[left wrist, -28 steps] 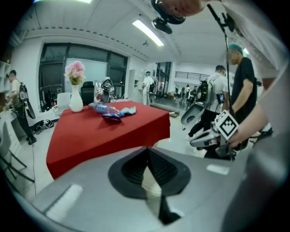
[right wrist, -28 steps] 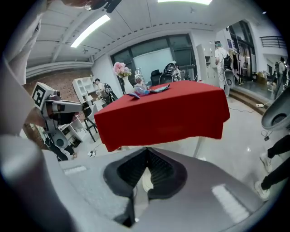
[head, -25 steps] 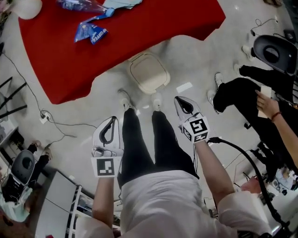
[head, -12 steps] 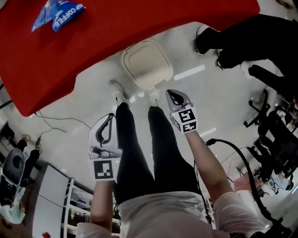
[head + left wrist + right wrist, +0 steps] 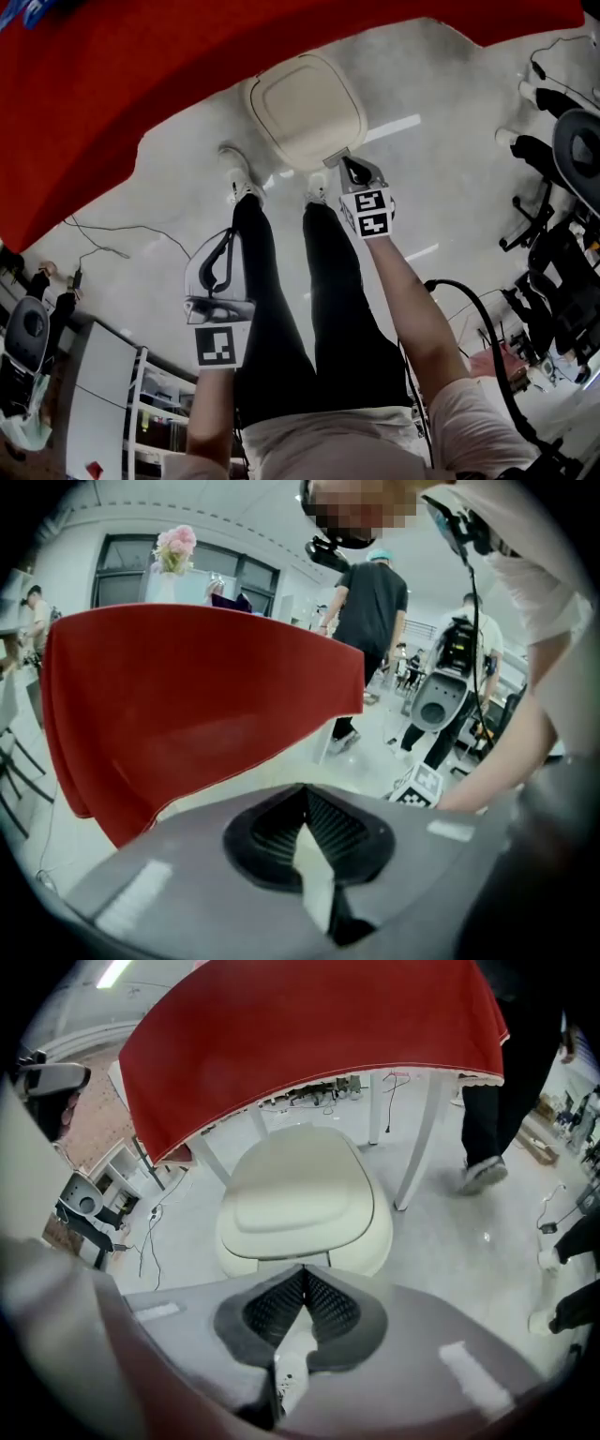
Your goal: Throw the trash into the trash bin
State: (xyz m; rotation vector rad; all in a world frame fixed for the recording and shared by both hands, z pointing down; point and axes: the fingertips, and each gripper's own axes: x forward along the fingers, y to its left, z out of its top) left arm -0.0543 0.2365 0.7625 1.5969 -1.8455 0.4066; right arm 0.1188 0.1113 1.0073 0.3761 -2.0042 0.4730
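The cream trash bin (image 5: 305, 108) stands on the floor at the edge of the red-clothed table (image 5: 112, 84), its lid down. My right gripper (image 5: 345, 161) is shut and empty, with its tips low at the bin's front base by the small pedal (image 5: 336, 157). In the right gripper view the bin (image 5: 300, 1194) fills the middle just beyond the closed right gripper (image 5: 302, 1269). My left gripper (image 5: 228, 239) hangs shut and empty beside the person's left leg. In its own view the left gripper (image 5: 305, 789) faces the red cloth (image 5: 187, 705). A blue wrapper's corner (image 5: 14, 9) shows at the top-left edge.
The person's legs and white shoes (image 5: 239, 178) stand just before the bin. A cable (image 5: 103, 230) trails on the floor at left, and a shelf unit (image 5: 112, 394) sits at lower left. Office chairs (image 5: 562, 187) crowd the right. A table leg (image 5: 417, 1138) stands beside the bin.
Both grippers have come down, the right one further, from above the shoes to the bin's front base. The head view has dropped, and the wrappers on the table have slid almost out of sight.
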